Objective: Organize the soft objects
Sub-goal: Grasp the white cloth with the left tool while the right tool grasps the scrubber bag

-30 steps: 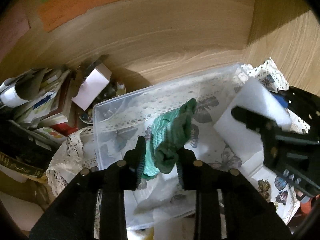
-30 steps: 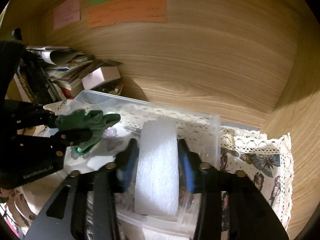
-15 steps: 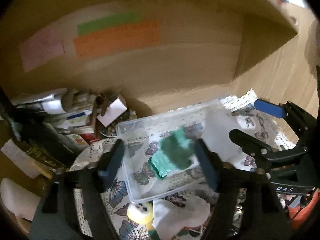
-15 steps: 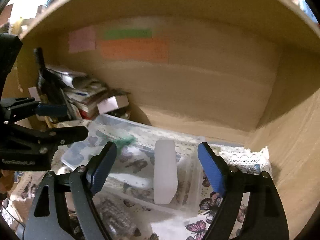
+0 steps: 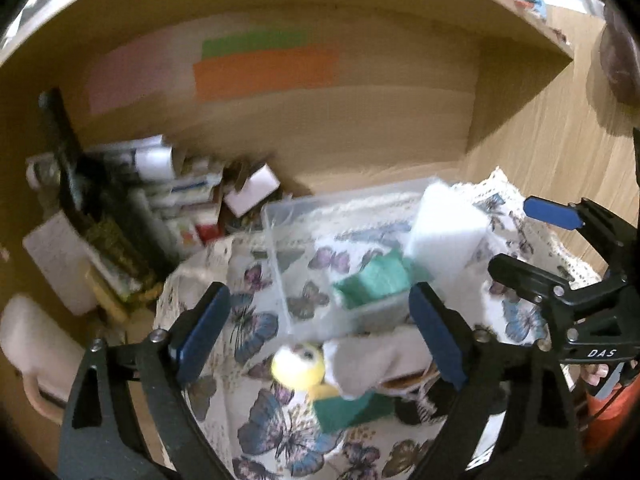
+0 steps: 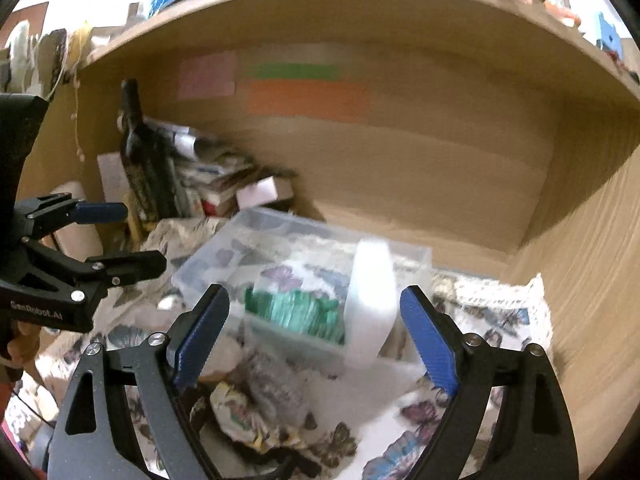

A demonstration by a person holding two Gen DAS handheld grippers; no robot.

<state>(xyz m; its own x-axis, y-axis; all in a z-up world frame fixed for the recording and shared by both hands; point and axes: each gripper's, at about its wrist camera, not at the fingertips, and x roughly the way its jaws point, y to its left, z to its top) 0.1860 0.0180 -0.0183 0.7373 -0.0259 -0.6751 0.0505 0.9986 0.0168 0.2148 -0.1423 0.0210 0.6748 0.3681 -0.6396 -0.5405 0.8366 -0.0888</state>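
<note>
A clear plastic bin (image 5: 280,248) (image 6: 224,256) sits on a butterfly-print cloth (image 5: 256,320). Inside it lie a green knitted cloth (image 5: 376,280) (image 6: 296,312) and a white foam block (image 5: 444,232) (image 6: 370,300) standing against the right wall. My left gripper (image 5: 320,332) is open and empty, pulled back above the bin's front. My right gripper (image 6: 314,336) is open and empty, also back from the bin. In front of the bin lie a yellow plush toy (image 5: 298,366), a white cloth (image 5: 376,360) and a green sponge (image 5: 348,408).
A stack of books and papers (image 5: 132,216) and a small white box (image 5: 252,188) stand left of the bin against the wooden back wall (image 5: 360,128). A wooden side wall (image 6: 592,280) is at the right. Coloured paper notes (image 6: 308,96) hang on the back wall.
Both grippers opened, releasing the green cloth and the foam block into the bin, then drew back and up from the bin.
</note>
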